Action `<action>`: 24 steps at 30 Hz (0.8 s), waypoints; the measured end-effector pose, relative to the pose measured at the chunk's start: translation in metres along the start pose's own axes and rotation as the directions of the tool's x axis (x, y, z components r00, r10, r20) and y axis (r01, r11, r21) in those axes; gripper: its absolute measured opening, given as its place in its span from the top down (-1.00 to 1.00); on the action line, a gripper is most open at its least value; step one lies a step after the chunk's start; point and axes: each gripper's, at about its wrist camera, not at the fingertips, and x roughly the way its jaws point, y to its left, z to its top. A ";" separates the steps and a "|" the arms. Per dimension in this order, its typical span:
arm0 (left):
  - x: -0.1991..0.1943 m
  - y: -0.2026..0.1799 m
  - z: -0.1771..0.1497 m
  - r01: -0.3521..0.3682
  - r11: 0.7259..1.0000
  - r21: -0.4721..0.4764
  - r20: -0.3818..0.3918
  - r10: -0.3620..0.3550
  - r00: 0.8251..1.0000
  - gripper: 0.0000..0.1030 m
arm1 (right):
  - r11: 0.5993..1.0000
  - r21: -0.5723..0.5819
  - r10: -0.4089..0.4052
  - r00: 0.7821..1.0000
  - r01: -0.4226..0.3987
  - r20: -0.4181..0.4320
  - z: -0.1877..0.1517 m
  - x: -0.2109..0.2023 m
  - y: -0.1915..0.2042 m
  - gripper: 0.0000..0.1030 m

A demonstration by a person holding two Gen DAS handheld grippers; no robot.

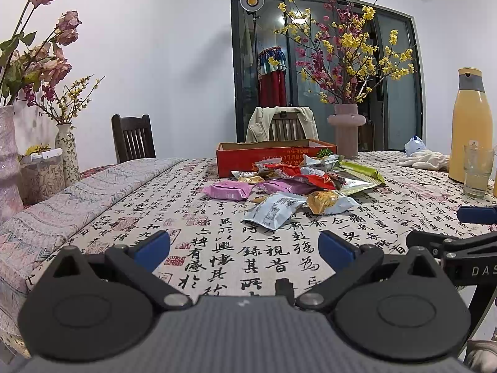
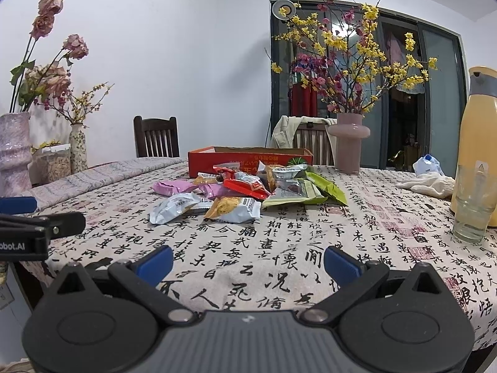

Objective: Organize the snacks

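A pile of several snack packets (image 1: 292, 183) lies mid-table in front of an open red cardboard box (image 1: 273, 155). Nearest me are a pale blue packet (image 1: 275, 209), a gold-and-white packet (image 1: 330, 202) and a pink packet (image 1: 228, 190). In the right wrist view the pile (image 2: 245, 186) and box (image 2: 248, 158) show too. My left gripper (image 1: 243, 247) is open and empty, low over the near table edge, short of the pile. My right gripper (image 2: 248, 262) is open and empty beside it; its fingertips show in the left view (image 1: 475, 214).
The table (image 1: 217, 248) has a calligraphy cloth. A pink vase of blossoms (image 1: 346, 133) stands behind the box. A yellow flask (image 1: 470, 124), a glass (image 1: 476, 171) and a white cloth (image 1: 425, 158) are at right. Vases (image 1: 66, 155) stand left; chairs behind.
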 end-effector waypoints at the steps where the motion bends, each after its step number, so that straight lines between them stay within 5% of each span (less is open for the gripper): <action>1: 0.000 0.000 0.000 0.000 1.000 0.000 0.000 0.000 1.000 -1.00 | 1.000 -0.001 0.000 1.000 0.000 0.000 -0.001 0.000 0.001 -1.00; 24: -0.001 0.000 -0.001 -0.002 1.000 -0.002 0.000 0.002 1.000 -1.00 | 1.000 0.000 0.000 1.000 0.000 -0.006 -0.002 0.001 0.001 -1.00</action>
